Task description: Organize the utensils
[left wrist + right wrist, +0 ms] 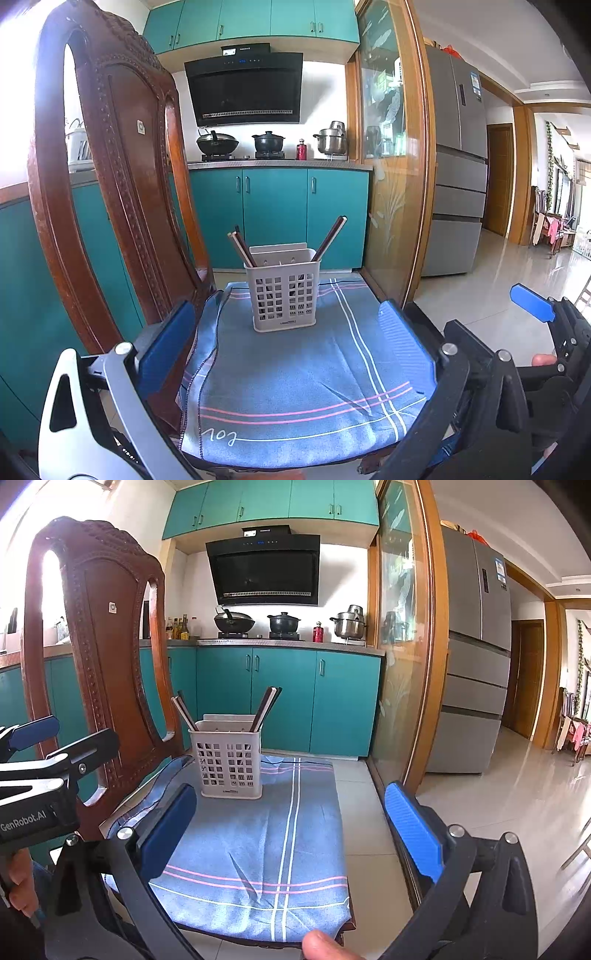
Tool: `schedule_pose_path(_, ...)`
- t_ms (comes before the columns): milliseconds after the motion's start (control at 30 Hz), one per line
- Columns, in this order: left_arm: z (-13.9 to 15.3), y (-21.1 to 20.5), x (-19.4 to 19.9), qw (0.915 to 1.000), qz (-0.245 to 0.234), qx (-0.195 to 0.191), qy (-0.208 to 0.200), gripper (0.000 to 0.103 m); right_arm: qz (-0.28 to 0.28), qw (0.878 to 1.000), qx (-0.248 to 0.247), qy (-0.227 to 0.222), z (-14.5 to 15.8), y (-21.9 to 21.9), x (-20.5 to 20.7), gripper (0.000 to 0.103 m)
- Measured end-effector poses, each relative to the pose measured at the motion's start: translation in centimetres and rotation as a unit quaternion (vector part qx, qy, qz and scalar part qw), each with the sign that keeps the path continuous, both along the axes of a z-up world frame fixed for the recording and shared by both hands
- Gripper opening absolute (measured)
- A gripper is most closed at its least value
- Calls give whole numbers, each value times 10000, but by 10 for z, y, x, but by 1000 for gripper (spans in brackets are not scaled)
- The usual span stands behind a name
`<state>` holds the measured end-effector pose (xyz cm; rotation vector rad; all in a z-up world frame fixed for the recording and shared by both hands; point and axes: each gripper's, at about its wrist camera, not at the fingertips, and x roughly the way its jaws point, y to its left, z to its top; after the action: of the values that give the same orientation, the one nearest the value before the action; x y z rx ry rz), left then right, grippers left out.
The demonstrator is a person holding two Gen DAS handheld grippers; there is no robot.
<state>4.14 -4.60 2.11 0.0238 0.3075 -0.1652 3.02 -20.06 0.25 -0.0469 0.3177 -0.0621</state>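
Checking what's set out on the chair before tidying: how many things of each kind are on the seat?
Cloth: 1
Basket: 1
Chopstick bundles in the basket: 2
Total: 4

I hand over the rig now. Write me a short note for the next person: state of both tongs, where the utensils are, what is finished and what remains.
Left tongs: open, holding nothing, low over the near part of the cloth.
Right tongs: open, holding nothing, beside the left.
Utensil basket: stands upright at the far end of the blue cloth on the chair seat.
Chopsticks: some lean in the basket's left corner, others in its right corner.
Done: all the chopsticks in view are in the basket.
Left: no loose utensil shows on the cloth; check outside the views before stopping.
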Motion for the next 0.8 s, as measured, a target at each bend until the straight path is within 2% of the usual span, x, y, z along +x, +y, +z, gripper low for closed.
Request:
schedule_pose_path(400,-3,2,3,10000,16,29,39,99,-56,10000,35,1,0,-1,0,100)
schedule_pose_path(800,-6,6,6,10000,55,28,45,99,-563,9983,127,-27,-2,-4,0,100)
